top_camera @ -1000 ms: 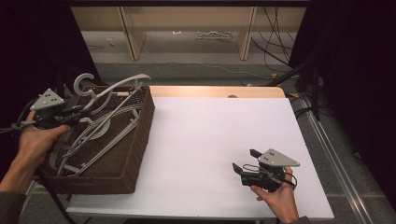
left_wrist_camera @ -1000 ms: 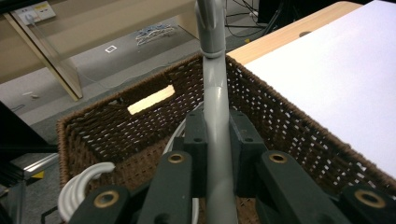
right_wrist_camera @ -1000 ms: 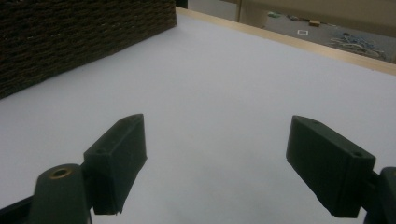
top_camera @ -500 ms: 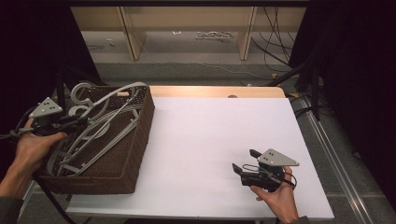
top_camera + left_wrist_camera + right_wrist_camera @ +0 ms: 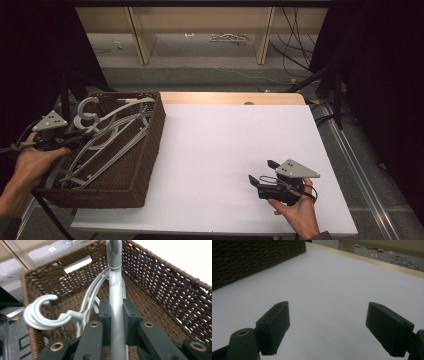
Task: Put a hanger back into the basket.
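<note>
We've got the left hand-held gripper (image 5: 113,322) clamped on a grey hanger (image 5: 116,302) inside the wicker basket (image 5: 150,150) at the desk's (image 5: 240,150) left edge. The right hand-held gripper (image 5: 334,330) rests wide open, holding nothing. The risk, we reckon: the other hangers' hooks (image 5: 41,315) snag and drag along, or the basket tips.

Basket (image 5: 145,165) sat on table's (image 5: 215,150) left edge, hangers (image 5: 107,137) piled inside w/ hooks toward far-left corner. Left gripper (image 5: 65,135) was over basket's left side. Right gripper (image 5: 262,175) sat near-right on table, well apart from basket.
</note>
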Available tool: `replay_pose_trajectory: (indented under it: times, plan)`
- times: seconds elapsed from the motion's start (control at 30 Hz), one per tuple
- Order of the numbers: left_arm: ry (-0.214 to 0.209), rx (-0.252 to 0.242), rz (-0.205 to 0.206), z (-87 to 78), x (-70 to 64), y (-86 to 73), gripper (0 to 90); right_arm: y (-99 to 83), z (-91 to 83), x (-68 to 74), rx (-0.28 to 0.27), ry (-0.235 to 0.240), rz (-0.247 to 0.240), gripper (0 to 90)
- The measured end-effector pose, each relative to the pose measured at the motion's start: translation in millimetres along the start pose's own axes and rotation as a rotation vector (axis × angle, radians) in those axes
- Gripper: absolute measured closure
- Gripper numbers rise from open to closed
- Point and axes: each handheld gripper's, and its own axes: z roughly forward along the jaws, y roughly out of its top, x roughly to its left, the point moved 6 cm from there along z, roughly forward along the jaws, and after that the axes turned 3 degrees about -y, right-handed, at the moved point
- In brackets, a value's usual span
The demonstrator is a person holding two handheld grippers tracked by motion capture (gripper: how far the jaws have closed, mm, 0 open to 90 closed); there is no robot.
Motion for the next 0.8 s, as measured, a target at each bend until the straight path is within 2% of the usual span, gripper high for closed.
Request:
replay_pose_trajectory:
  times: [0.03, 0.07, 0.1, 0.17, 0.2, 0.23, 0.33, 0.37, 0.4, 0.5, 0.57, 0.6, 0.63, 0.7, 0.77, 0.8]
  plan:
    - [-0.014, 0.025, 0.014, 5.2, -1.6, -1.6, 79.2, -0.2, 0.0, 0.2, 0.003, 0.001, -0.001, 20.3]
    - [-0.014, 0.025, 0.014, 5.2, -1.6, -1.6, 79.1, -0.2, 0.0, 0.2, 0.003, 0.001, -0.001, 20.3]
    - [-0.029, 0.072, 0.04, 9.8, -3.8, -3.6, 79.1, -0.3, 0.2, 0.3, 0.001, -0.001, -0.002, 20.3]
    - [-0.034, 0.047, 0.015, 18.7, -8.7, -3.3, 79.1, -0.6, 0.1, 0.5, 0.005, 0.001, 0.002, 20.3]
    - [-0.046, 0.06, 0.034, 21.8, -8.2, -4.2, 79.1, -0.9, 0.6, 0.5, 0.009, 0.004, 0.003, 20.3]
    - [-0.048, 0.053, 0.017, 26.9, -8.5, -5.1, 79.1, -1.2, 0.4, 0.8, 0.013, 0.006, 0.006, 20.3]
    - [-0.048, 0.09, -0.01, 36.9, -5.9, -13.3, 79.0, -1.7, -1.2, -0.5, 0.022, -0.001, -0.01, 20.3]
    - [-0.044, 0.099, -0.032, 38.1, -5.5, -16.6, 79.0, -1.2, -1.3, -0.1, 0.022, 0.001, 0.0, 20.3]
    - [-0.047, 0.096, -0.031, 39.1, -3.9, -18.9, 79.0, -0.2, 1.1, 0.6, -0.005, 0.008, 0.006, 20.3]
    - [-0.037, 0.108, -0.085, 39.6, -2.4, -26.5, 78.8, -1.4, 0.5, -0.1, 0.008, 0.005, -0.005, 20.3]
    - [-0.028, 0.136, -0.056, 42.2, 3.6, -31.6, 77.9, -1.2, 0.6, 1.3, 0.015, 0.01, 0.006, 20.5]
    - [-0.01, 0.173, -0.082, 43.6, 4.0, -37.4, 77.2, -0.8, 0.3, 1.4, 0.011, 0.006, 0.004, 20.8]
    - [-0.006, 0.183, -0.08, 45.6, 6.0, -39.8, 75.0, 0.1, 0.4, 1.2, 0.001, 0.002, -0.002, 20.8]
    - [0.01, 0.161, -0.099, 50.4, 9.3, -41.4, 72.1, 0.0, 0.1, 1.4, 0.003, 0.005, 0.003, 20.8]
    - [0.025, 0.163, -0.144, 51.3, 8.7, -43.1, 70.5, -0.3, 0.6, -0.1, 0.003, -0.001, -0.002, 20.5]
    - [0.021, 0.178, -0.101, 50.0, 12.1, -43.0, 70.0, -0.8, 0.7, 0.7, 0.01, 0.005, 0.005, 20.6]
